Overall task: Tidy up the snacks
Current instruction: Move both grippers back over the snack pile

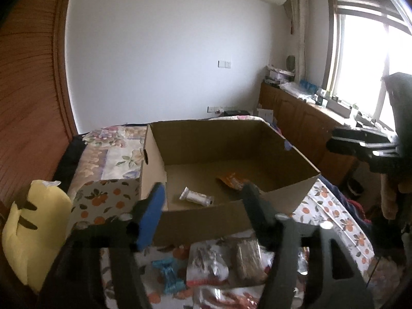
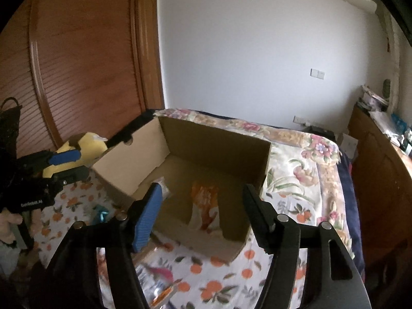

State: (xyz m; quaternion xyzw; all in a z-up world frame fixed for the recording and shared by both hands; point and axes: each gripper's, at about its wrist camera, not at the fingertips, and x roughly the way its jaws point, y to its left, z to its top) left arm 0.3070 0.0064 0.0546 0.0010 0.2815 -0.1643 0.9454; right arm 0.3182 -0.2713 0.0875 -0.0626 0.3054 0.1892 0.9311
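Straight ahead of both my claws sits the open cardboard box (image 1: 219, 152), its near wall just past my left claw (image 1: 203, 200), whose fingers stand wide apart with nothing between them. Inside on the box floor lie a white packet (image 1: 197, 197) toward 11 o'clock and an orange packet (image 1: 231, 180) toward 1 o'clock, slightly apart from each other, with bare cardboard behind them up to the far wall. My right claw (image 2: 202, 206) is also spread and empty, hovering over the box's near corner with the orange packet (image 2: 206, 206) below the gap. Below my left claw, at 6 o'clock on the orange-print bedsheet (image 1: 334, 221), lie loose snacks: a blue wrapper (image 1: 168, 275), a silver pouch (image 1: 208, 260) and a brown packet (image 1: 251, 260), close together. A yellow plush (image 1: 33, 234) crowds the box's left side at 9 o'clock. At 3 o'clock a wooden cabinet (image 1: 303, 118) runs beneath the window.
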